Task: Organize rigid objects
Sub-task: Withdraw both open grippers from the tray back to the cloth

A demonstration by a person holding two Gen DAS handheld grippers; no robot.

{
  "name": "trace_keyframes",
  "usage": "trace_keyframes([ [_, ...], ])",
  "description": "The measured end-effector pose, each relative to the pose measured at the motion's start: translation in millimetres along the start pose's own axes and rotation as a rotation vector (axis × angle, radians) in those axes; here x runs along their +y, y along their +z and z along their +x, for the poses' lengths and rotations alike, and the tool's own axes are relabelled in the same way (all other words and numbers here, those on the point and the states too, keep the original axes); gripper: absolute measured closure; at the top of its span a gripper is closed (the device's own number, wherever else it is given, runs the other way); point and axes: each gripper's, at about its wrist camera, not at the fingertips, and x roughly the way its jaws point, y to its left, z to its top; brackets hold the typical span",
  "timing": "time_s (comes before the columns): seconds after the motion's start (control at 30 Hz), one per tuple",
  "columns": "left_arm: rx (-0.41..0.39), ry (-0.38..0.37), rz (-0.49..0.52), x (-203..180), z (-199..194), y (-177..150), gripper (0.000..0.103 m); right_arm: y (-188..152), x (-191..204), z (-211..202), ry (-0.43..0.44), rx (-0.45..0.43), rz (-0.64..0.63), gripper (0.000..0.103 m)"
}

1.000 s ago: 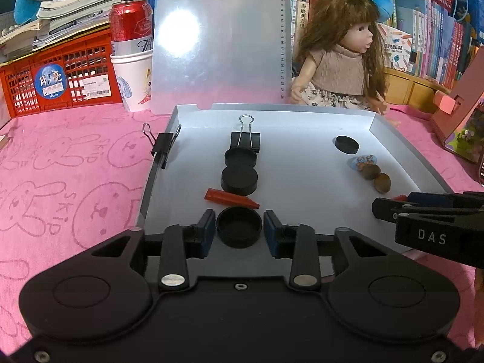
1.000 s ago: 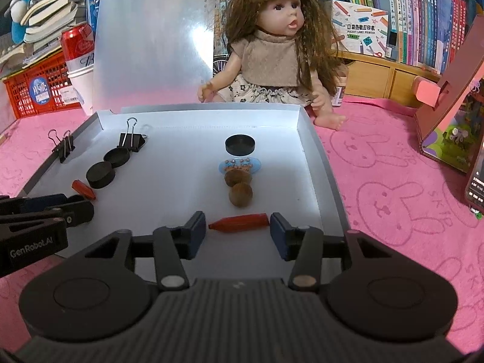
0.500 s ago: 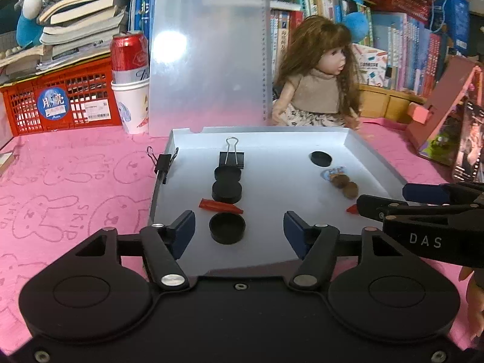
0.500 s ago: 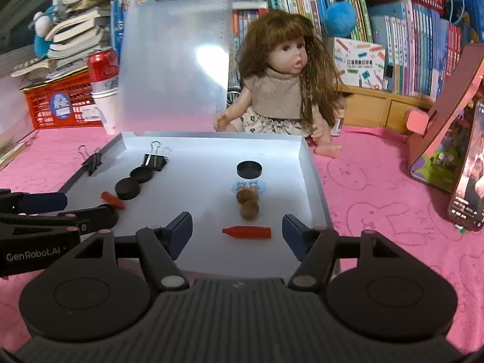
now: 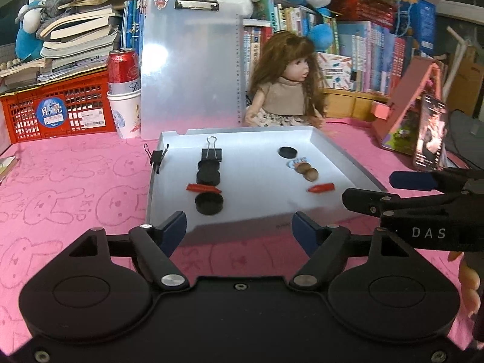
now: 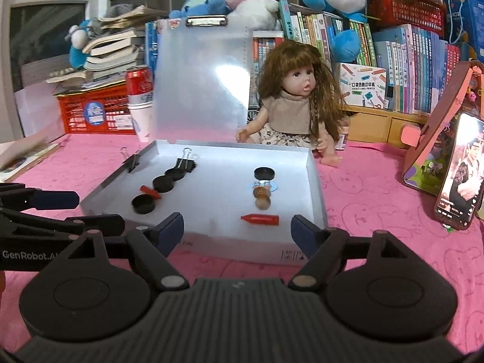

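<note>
Both grippers, left [image 5: 239,227] and right [image 6: 237,230], low in frame, jaws just opened and empty; caps and red pieces lie lined in two columns in tray [image 5: 348,163], apparently sorted.

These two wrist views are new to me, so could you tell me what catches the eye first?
A long-haired doll sits on the pink cloth just behind a shallow white tray. In the tray lie two short rows of small things: black caps on its left side, a red piece nearest on its right. A clear clipboard stands upright behind the tray's left corner.
</note>
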Motion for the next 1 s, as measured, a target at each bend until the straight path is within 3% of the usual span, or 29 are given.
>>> trace_keyframes([
  [0.63, 0.054, -0.067, 0.048, -20.7, -49.2, -66.3, 0.026, -61.1, -10.1, -44.5, 0.042, 0.010, 0.000, 0.016],
  [1.0, 0.074, -0.142, 0.046, -39.2, -58.8, -92.9, 0.030, -73.2, -18.0, -50.0, 0.031, 0.028, 0.023, 0.016],
])
